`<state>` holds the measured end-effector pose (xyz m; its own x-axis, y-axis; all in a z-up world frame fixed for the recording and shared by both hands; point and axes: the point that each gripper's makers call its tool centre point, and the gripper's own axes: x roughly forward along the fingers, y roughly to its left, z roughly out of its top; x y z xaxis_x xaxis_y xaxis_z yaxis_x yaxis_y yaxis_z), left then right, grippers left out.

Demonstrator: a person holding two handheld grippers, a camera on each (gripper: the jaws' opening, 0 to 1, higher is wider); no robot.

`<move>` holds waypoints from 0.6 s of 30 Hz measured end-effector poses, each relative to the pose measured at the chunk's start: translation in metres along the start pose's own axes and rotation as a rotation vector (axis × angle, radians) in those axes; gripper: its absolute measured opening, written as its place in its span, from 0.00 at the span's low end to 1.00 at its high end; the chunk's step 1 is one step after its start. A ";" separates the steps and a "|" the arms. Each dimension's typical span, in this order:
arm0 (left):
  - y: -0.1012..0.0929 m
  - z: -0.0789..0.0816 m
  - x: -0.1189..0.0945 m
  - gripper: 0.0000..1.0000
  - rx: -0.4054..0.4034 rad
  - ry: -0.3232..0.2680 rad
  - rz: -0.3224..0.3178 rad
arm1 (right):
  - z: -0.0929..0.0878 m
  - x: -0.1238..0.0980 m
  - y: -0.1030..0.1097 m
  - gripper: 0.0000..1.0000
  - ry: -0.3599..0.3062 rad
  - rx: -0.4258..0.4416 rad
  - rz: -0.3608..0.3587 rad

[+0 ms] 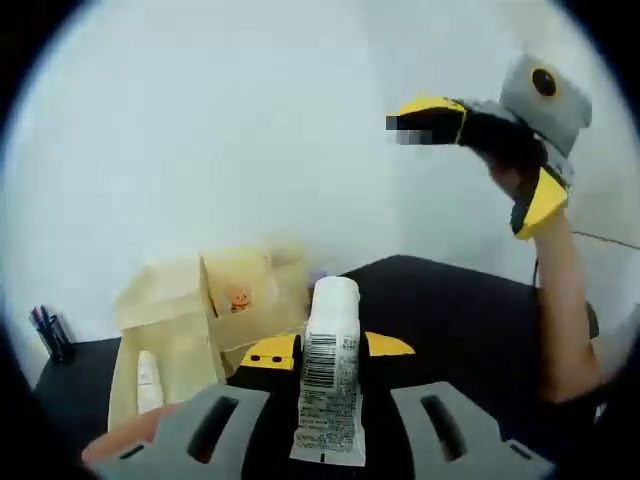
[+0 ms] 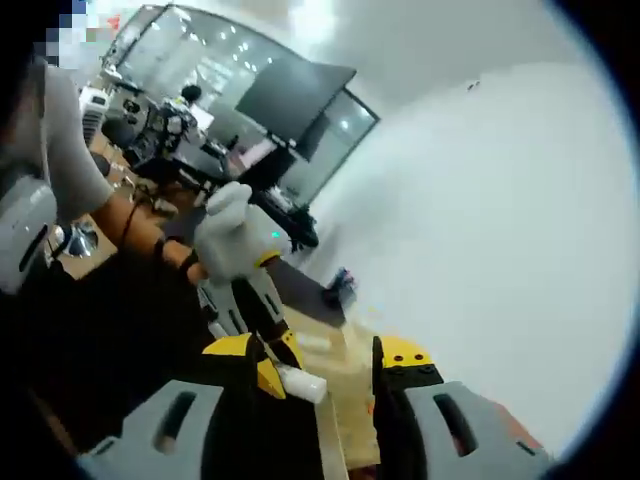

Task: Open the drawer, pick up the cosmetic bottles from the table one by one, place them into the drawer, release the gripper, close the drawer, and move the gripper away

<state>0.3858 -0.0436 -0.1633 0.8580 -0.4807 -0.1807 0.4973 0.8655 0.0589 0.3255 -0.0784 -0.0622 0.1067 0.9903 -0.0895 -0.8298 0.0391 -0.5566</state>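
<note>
The left gripper (image 1: pixel 328 350) clamped a white cosmetic tube (image 1: pixel 329 385) at mid-body, likely light and squeezable; the right gripper (image 2: pixel 312 368) hung open above the wooden drawer box (image 1: pixel 200 300).

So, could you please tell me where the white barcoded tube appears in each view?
Left gripper view: the white tube stands bottom centre, clamped between that view's own jaws.
Right gripper view: its end shows low, left of centre.
Shared landmark: the wooden drawer box.

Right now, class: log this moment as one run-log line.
left gripper: shut on tube | right gripper: open, raised | drawer box: bottle inside
</note>
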 end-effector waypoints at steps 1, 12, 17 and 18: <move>0.000 0.002 -0.008 0.18 -0.020 -0.020 -0.015 | 0.006 0.002 0.001 0.37 -0.041 0.013 0.019; 0.016 0.005 -0.085 0.18 -0.224 -0.230 -0.087 | 0.039 0.033 0.003 0.35 -0.424 0.444 0.296; 0.029 0.001 -0.102 0.18 -0.288 -0.276 -0.064 | 0.015 0.080 -0.004 0.34 -0.320 0.583 0.250; 0.030 0.001 -0.104 0.18 -0.297 -0.282 -0.061 | 0.010 0.088 0.001 0.34 -0.296 0.588 0.264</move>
<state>0.3116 0.0326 -0.1417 0.8501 -0.5163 0.1037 0.5253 0.8173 -0.2368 0.3281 0.0105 -0.0622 -0.2233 0.9680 0.1147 -0.9745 -0.2245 -0.0020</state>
